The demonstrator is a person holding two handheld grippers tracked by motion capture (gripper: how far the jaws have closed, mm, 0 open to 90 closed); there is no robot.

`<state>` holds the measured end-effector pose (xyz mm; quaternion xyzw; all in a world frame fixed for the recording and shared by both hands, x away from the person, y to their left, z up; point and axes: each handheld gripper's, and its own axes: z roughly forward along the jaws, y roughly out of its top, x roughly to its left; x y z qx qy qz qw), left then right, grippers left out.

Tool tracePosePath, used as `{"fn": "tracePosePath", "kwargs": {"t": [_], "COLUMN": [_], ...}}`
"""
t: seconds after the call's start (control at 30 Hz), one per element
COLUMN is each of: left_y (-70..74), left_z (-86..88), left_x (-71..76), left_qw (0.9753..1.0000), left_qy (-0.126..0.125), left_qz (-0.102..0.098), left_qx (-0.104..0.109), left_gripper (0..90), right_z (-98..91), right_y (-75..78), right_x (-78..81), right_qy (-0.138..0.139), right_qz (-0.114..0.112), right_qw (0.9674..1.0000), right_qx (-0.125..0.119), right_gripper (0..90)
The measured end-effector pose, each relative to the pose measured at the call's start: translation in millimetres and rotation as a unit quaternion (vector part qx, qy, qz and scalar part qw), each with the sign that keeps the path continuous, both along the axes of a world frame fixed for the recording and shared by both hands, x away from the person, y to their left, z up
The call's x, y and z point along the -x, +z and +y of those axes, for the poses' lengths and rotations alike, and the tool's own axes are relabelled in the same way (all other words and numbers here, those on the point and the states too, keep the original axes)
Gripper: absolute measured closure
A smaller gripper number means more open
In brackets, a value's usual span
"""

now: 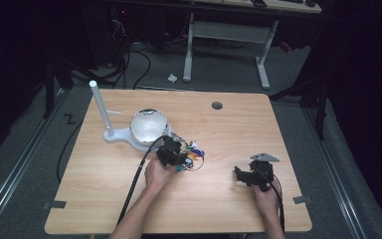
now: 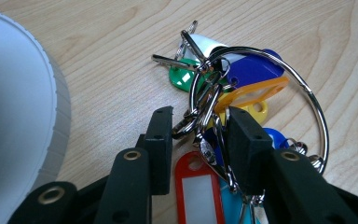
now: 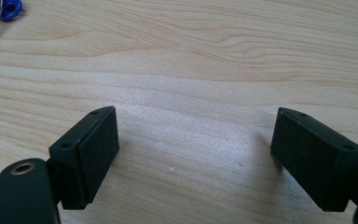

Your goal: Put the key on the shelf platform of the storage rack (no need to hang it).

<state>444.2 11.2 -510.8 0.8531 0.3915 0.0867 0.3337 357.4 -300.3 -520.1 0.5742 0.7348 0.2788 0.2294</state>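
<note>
A wooden worktop (image 1: 129,199) is seen from above, with a bunch of coloured key tags on a large metal ring (image 1: 193,153) lying near its centre, just beside a white lamp base with a round dome (image 1: 148,125) and an upright white post (image 1: 101,107) at about ten o'clock from the bunch. The left gripper (image 1: 175,155) is held at the bunch from its eight o'clock side. In the left gripper view, the left gripper (image 2: 199,135) is shown with its jaws narrowed around the small metal clips and rings of the bunch (image 2: 242,93); the right-hand pad lies against the clips, while contact at the other pad cannot be told. A red tag (image 2: 198,189) is seen below the jaws, and orange, blue, green and white tags lie toward twelve o'clock inside the large ring. The right gripper (image 1: 239,174) is held well apart from the bunch, at about four o'clock from it. In the right gripper view, the right gripper (image 3: 193,149) is shown with its jaws wide apart over bare wood.
</note>
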Motion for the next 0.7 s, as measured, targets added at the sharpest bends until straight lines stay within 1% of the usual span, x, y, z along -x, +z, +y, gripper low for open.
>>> {"fn": "tracePosePath", "kwargs": {"t": [0.33, 0.47, 0.5, 0.53, 0.63, 0.7], "left_y": [-0.3, 0.7, 1.9, 6.1, 11.6, 13.9], "left_z": [2.9, 4.0, 4.6, 5.7, 7.3, 8.0], "left_x": [3.4, 5.2, 6.2, 7.8, 10.4, 11.9], "left_qw": [1.0, 0.9999, 0.9999, 0.9997, 0.9996, 0.9995], "left_qy": [0.004, 0.006, 0.004, 0.002, -0.001, -0.003], "left_qz": [-0.003, -0.007, -0.008, -0.016, -0.025, -0.028], "left_qx": [0.005, 0.011, 0.014, 0.017, 0.014, 0.014], "left_gripper": [64.6, 65.4, 65.4, 72.4, 72.8, 73.0], "right_z": [0.0, 0.0, 0.0, 0.0, 0.0, 0.0], "right_y": [0.0, 0.0, 0.0, 0.0, 0.0, 0.0], "right_x": [0.0, 0.0, 0.0, 0.0, 0.0, 0.0], "right_qy": [0.0, 0.0, 0.0, 0.0, 0.0, 0.0], "right_qz": [0.0, 0.0, 0.0, 0.0, 0.0, 0.0], "right_qw": [1.0, 1.0, 1.0, 1.0, 1.0, 1.0], "right_qx": [0.0, 0.0, 0.0, 0.0, 0.0, 0.0], "right_gripper": [15.2, 15.2, 15.2, 15.2, 15.2, 15.2]}}
